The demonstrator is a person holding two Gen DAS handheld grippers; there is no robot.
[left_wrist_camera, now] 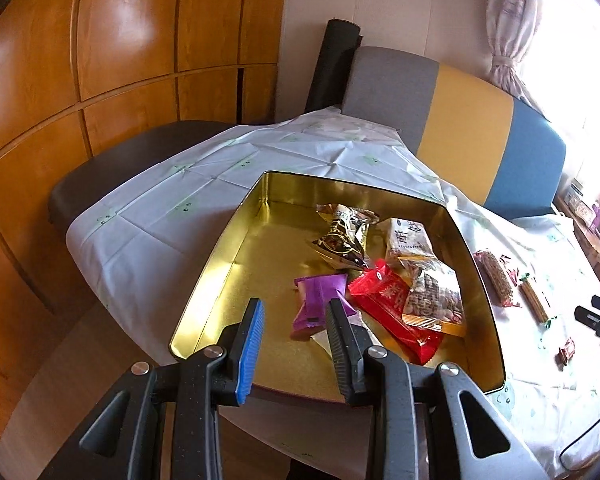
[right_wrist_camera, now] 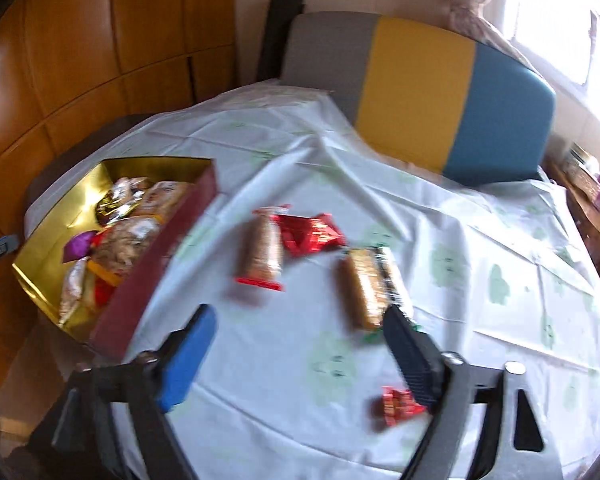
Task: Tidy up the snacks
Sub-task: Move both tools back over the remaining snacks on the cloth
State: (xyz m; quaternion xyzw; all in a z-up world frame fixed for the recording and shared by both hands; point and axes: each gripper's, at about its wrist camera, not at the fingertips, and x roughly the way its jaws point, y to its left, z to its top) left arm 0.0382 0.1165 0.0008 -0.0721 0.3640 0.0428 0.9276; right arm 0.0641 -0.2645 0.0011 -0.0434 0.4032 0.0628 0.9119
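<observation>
Hovering over gold tin, left gripper has jaws parted, empty; purple packet and red packet lie inside. Right wrist view, blurred: right gripper jaws wide apart above tablecloth; wafer pack lies near its dark finger.

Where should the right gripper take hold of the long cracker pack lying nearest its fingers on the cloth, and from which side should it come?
Grip the cracker pack across its narrow width near the middle, coming down from above. It lies flat on the tablecloth, long axis running away from the camera, and stands apart from other snacks. The right gripper, open, probably spans that width.
</observation>
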